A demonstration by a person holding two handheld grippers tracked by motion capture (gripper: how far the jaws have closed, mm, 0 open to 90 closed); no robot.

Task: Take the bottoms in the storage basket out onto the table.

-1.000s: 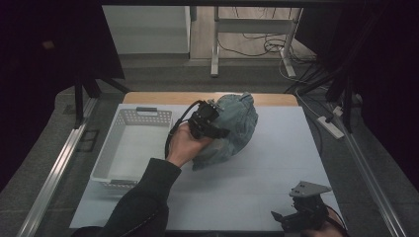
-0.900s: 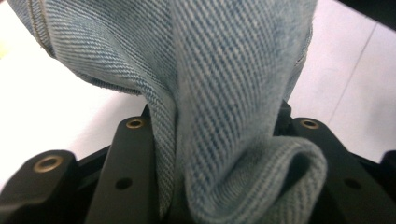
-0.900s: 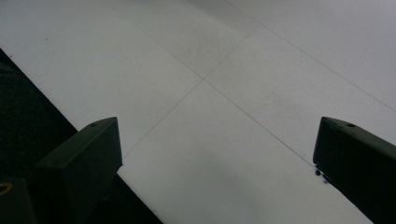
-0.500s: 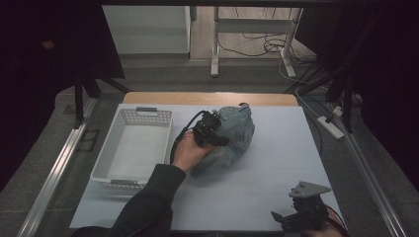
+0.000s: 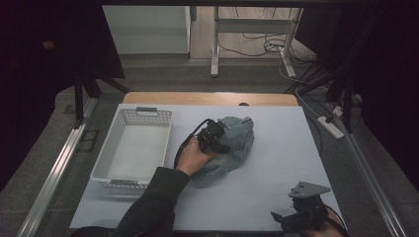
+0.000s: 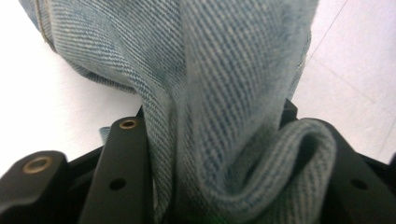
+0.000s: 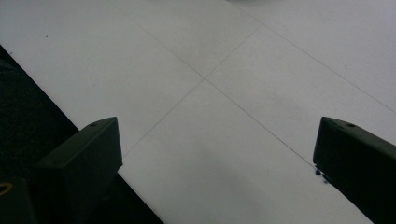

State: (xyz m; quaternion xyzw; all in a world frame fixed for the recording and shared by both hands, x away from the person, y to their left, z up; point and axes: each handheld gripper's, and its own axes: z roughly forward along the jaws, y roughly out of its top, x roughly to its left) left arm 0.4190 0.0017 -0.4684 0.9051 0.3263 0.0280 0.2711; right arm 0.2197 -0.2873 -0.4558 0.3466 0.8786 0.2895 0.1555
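From the high view, my left hand-held gripper (image 5: pixel 221 139) is clamped on the jeans (image 5: pixel 232 148), a slumped blue-grey heap mid-worktop (image 5: pixel 276 163) just right of the white perforated basket (image 5: pixel 134 148); its jaws have just been easing apart with cloth between them, so I'd judge it best to set the bundle down fully before letting go. The left gripper view shows thick, diagonal-ribbed denim (image 6: pixel 224 93) folded in a soft roll between the black jaws. In the right gripper view my right hand-held gripper (image 7: pixel 217 140) sits released, jaws wide over smooth white board.
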